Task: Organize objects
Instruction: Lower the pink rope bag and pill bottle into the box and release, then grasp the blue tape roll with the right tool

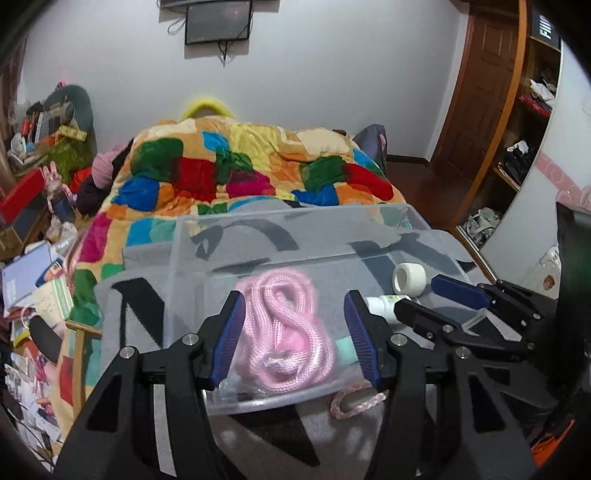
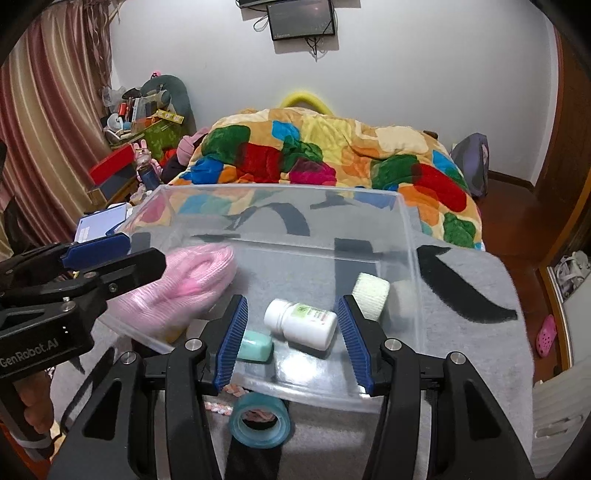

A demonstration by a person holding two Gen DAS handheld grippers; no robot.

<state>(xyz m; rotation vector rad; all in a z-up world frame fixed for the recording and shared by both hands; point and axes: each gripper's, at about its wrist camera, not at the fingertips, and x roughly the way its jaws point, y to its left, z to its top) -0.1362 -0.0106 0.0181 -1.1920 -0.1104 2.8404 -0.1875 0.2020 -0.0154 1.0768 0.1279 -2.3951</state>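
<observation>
A clear plastic bin [image 2: 410, 236] sits on a grey blanket on the bed. Inside lie a coiled pink rope in a bag [image 1: 284, 332], a white pill bottle [image 2: 301, 323], a mint green bar [image 2: 255, 345] and a white bandage roll [image 2: 371, 295]. My left gripper [image 1: 295, 336] is open above the pink rope, which shows blurred in the right wrist view [image 2: 184, 291]. My right gripper [image 2: 291, 339] is open over the bin's near edge, around the pill bottle but apart from it. A teal tape roll [image 2: 260, 421] and a pink braided cord [image 1: 356, 402] lie outside the bin.
A colourful patchwork quilt [image 2: 332, 155] covers the far bed. Cluttered shelves and boxes [image 1: 40, 155] stand at the left. A wooden door and open shelving [image 1: 517, 110] are at the right. A screen [image 2: 301, 18] hangs on the wall.
</observation>
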